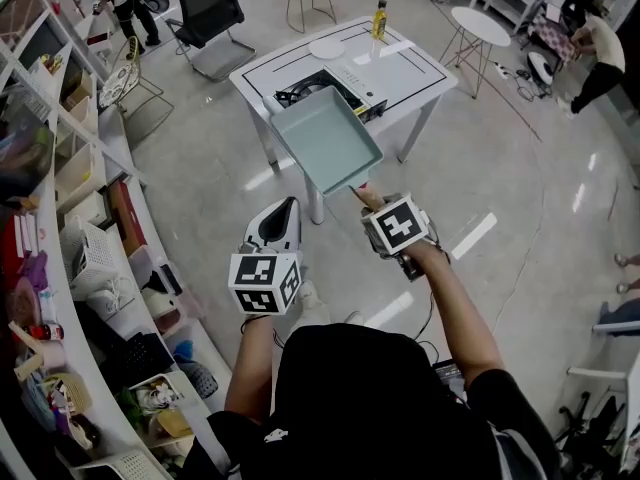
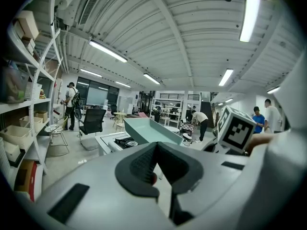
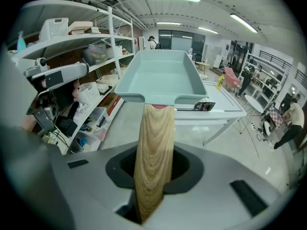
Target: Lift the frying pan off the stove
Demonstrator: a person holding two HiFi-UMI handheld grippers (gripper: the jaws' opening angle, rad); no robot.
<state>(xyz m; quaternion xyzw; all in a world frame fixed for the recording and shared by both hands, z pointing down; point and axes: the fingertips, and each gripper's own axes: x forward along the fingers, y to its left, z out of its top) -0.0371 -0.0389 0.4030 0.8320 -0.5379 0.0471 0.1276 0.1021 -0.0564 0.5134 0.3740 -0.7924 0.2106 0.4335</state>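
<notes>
A pale teal rectangular frying pan point(image 1: 325, 138) with a wooden handle point(image 1: 365, 196) hangs in the air over the floor, in front of the white table point(image 1: 410, 73). My right gripper point(image 1: 372, 204) is shut on that handle; in the right gripper view the handle point(image 3: 153, 152) runs up from between the jaws to the pan point(image 3: 160, 78). The black stove point(image 1: 312, 86) stands on the table beyond the pan, apart from it. My left gripper point(image 1: 282, 214) is held beside the right one, shut and empty, pointing level toward the pan point(image 2: 153, 131) and the stove point(image 2: 122, 142).
A yellow bottle point(image 1: 379, 18) and a white plate point(image 1: 326, 48) are on the table. Curved shelves point(image 1: 90, 258) full of items line the left side. A black office chair point(image 1: 210, 8) and a round white table point(image 1: 480, 23) stand farther off. People are in the background.
</notes>
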